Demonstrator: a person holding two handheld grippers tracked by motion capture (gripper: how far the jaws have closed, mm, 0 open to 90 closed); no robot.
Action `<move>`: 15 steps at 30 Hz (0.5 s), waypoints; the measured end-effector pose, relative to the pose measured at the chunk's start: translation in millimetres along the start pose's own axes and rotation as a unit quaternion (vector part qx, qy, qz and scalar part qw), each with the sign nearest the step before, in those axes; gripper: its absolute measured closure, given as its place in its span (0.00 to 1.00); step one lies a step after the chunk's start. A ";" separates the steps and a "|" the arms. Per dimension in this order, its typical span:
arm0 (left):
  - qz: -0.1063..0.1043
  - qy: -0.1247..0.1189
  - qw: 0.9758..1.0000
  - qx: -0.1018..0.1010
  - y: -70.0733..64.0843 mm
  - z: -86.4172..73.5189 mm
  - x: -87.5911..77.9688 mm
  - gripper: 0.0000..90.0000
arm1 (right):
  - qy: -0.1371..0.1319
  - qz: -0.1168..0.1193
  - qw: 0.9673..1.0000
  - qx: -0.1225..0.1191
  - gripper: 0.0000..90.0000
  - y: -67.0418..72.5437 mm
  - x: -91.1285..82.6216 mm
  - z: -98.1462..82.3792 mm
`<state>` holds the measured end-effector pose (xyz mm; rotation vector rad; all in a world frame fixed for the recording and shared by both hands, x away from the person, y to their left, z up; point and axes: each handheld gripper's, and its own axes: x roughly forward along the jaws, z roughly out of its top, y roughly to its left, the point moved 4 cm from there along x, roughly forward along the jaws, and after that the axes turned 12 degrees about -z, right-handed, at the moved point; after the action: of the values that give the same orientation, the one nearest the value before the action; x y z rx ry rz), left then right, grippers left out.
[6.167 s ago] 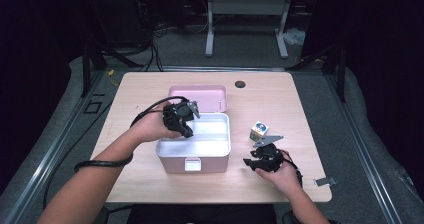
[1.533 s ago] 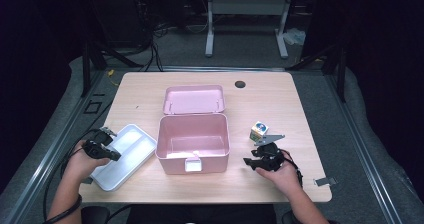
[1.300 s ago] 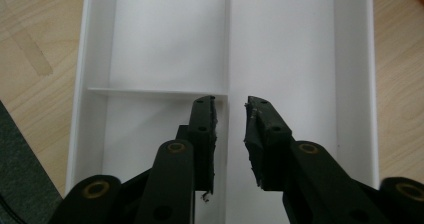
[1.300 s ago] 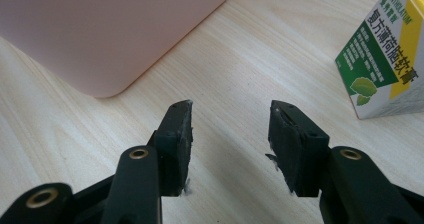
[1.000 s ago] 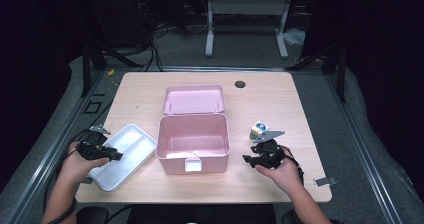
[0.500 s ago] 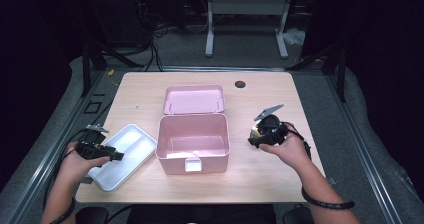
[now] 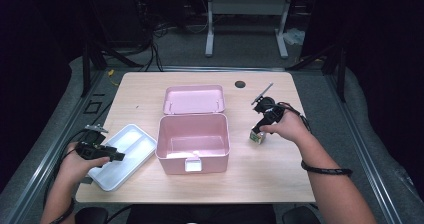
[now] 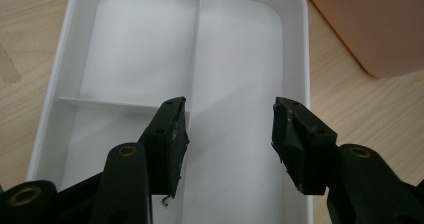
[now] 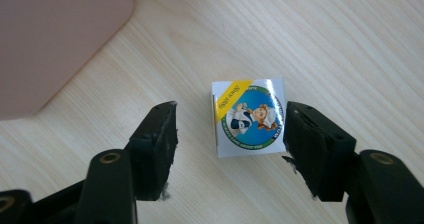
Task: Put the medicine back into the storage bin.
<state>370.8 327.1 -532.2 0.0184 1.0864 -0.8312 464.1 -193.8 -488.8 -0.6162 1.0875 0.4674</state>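
My right gripper: shifted from lower right up to mid-right, jaws just widened, straddling small printed box, no grip yet. My left gripper: jaws just opened, white tray released at lower left. Pink box centre, emptied; pickup next.

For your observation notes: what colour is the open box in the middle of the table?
Pink; the box shows best in the high view.

Setting: recording lab or test bay, probably.
Evidence: lone wooden bench on grey floor mats; loose cables; metal stand behind.
Surroundings: dark, detail unclear.
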 end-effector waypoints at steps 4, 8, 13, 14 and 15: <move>-0.001 0.001 1.000 0.001 0.5 -0.7 -0.2 0.53 | 0.031 -0.005 0.999 -0.009 0.40 -2.4 6.9 3.9; -0.002 0.000 1.000 -0.006 1.6 -2.0 -0.5 0.53 | 0.049 -0.001 0.999 -0.009 0.40 -4.3 12.2 5.6; -0.002 0.000 1.000 -0.007 2.0 -2.2 -0.4 0.53 | 0.064 0.008 0.998 -0.010 0.40 -5.8 15.4 8.5; -0.002 0.000 1.000 -0.006 2.0 -2.1 -0.5 0.53 | 0.068 0.007 0.998 -0.011 0.40 -6.6 16.3 9.0; -0.002 0.000 1.000 -0.005 2.0 -2.0 -0.4 0.53 | 0.071 0.007 0.997 -0.012 0.40 -7.1 16.9 9.4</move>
<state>370.3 329.5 -533.7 0.0072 1.0918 -0.8297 481.5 -191.8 -499.5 -0.6717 1.2239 0.4541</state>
